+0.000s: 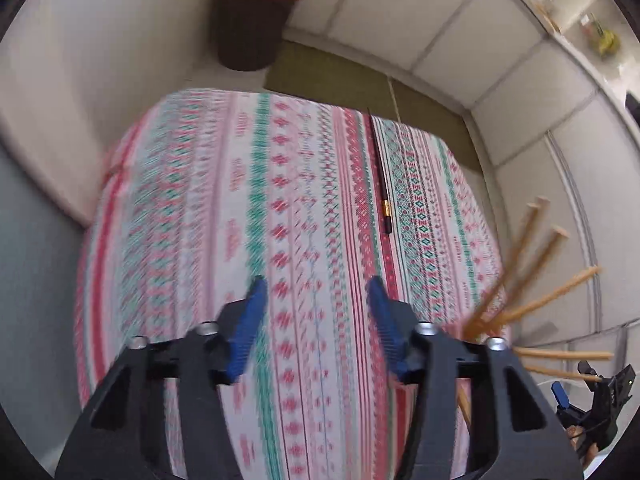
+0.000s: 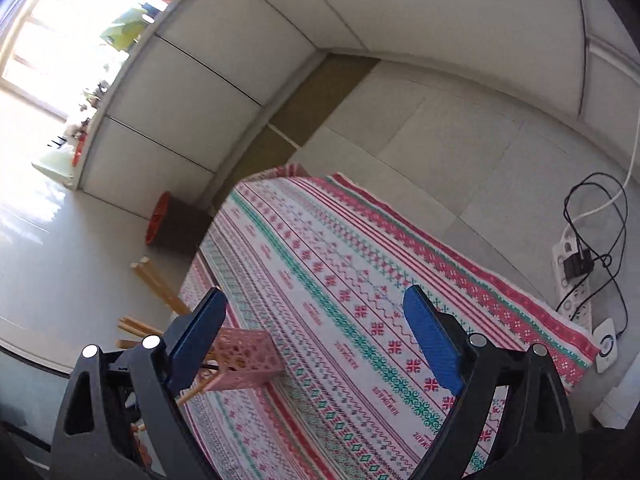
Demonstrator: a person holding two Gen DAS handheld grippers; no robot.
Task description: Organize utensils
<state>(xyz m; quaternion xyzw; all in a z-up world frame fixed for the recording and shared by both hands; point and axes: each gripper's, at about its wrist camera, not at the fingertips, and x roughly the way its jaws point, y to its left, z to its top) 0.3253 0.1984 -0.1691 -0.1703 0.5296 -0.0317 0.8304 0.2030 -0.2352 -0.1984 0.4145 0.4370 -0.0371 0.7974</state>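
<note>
A single black chopstick point(image 1: 382, 184) with a gold band lies on the patterned tablecloth point(image 1: 240, 200), ahead and to the right of my left gripper point(image 1: 316, 292). Its blue jaws are open and nothing is between them. Several wooden chopsticks point(image 1: 532, 280) fan out at the table's right edge, their base hidden behind my right-hand finger. In the right wrist view they stick out of a pink perforated holder point(image 2: 240, 360) that touches the left pad. My right gripper point(image 2: 314, 292) stands wide open over the cloth point(image 2: 360, 280) and is empty. It also shows at the lower right of the left wrist view, right gripper point(image 1: 592, 380).
A dark bin with a red rim point(image 1: 256, 24) stands on the floor beyond the table, also seen as the bin point(image 2: 168, 224). A white power strip with black cables point(image 2: 572, 276) lies on the floor right of the table. Grey partition walls point(image 1: 440, 20) surround the area.
</note>
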